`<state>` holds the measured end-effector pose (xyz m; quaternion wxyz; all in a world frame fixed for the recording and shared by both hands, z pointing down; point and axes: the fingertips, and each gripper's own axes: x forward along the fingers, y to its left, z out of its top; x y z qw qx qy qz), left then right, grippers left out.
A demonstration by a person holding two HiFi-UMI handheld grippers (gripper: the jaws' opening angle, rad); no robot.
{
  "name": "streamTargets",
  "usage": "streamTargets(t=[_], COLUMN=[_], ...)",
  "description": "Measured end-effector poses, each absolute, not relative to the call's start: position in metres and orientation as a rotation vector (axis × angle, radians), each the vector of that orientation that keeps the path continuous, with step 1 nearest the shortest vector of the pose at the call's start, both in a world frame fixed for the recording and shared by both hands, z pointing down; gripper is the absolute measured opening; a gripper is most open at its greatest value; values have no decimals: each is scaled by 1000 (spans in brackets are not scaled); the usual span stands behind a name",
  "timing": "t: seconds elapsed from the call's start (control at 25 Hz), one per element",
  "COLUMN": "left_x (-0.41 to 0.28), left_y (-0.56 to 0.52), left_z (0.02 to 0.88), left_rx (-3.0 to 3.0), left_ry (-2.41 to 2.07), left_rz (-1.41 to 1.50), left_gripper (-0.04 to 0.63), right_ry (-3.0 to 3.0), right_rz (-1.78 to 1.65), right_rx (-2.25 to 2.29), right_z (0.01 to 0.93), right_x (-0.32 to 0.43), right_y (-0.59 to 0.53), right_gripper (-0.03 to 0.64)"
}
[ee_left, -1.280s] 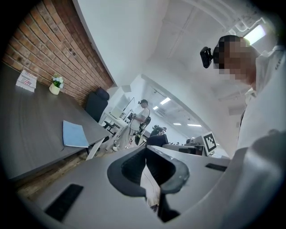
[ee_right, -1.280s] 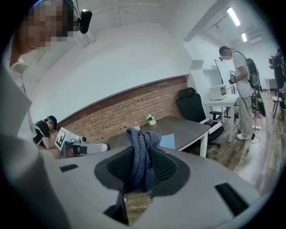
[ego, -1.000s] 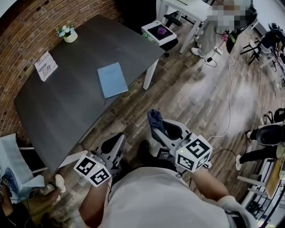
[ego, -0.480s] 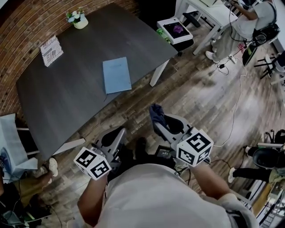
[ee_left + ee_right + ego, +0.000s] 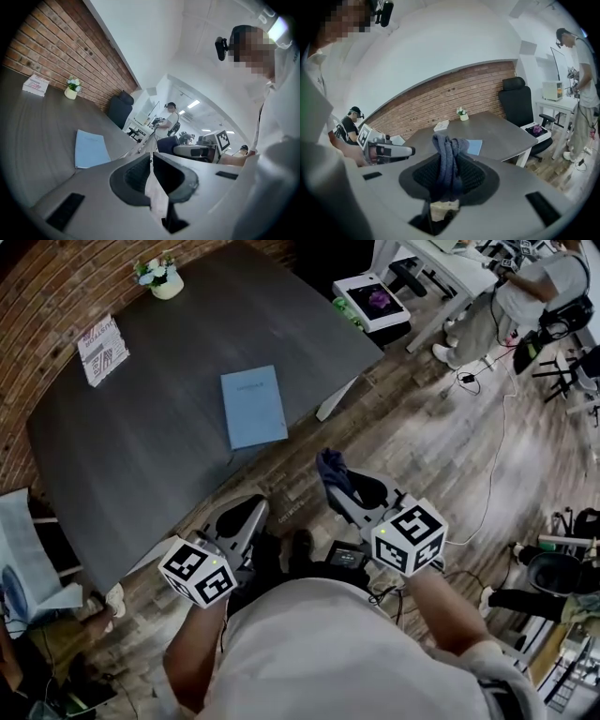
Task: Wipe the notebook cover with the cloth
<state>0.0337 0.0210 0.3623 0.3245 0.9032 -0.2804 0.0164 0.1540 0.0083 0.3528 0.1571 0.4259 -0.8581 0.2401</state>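
- The cloth [image 5: 446, 157] is being clamped between the jaws of the right claw [image 5: 444, 174]. A dark blue bunch is being let stick out past the tips, probably as a free pad to rub with.
- The left claw [image 5: 151, 158] is being held with its jaws together on nothing. This is judged as readiness to steady the notebook.
- The notebook [image 5: 254, 407] is lying flat and closed on the counter [image 5: 141, 456], cover up, so the cover is being presented ready for wiping.
- Both claws are being carried well apart from the notebook, out past the counter edge nearest it and over the wooden floor [image 5: 441, 456]. No contact with the cover is being made.
- The flower pot [image 5: 159, 279] and a printed card [image 5: 101, 348] are standing well beyond the notebook, toward the brick wall, so nothing is crowding the notebook.
- Wiping is judged as not yet started. The cloth is being held too far off, so an approach to the notebook is called for first.
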Motion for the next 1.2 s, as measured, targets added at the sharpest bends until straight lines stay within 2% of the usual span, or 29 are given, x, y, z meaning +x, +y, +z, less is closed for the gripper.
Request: streamTargets(t=[0.2, 0.4, 0.76, 1.2], left_x=[16, -1, -11, 0], left_y=[-9, -35, -70, -98], left_z=[369, 382, 412, 451], left_rx=[2387, 2384, 2388, 2308], left_ry=[-718, -688, -658, -786], left_rz=[77, 103, 191, 232], left_gripper=[12, 54, 54, 44], right_ry=[-2414, -2356, -2216, -2090], right_rz=[655, 604, 405, 142], right_rx=[1214, 1193, 1135, 821], right_z=[362, 374, 398, 457], right_x=[136, 117, 107, 99], right_y=[-26, -57, -102, -162], right_gripper=[116, 117, 117, 117])
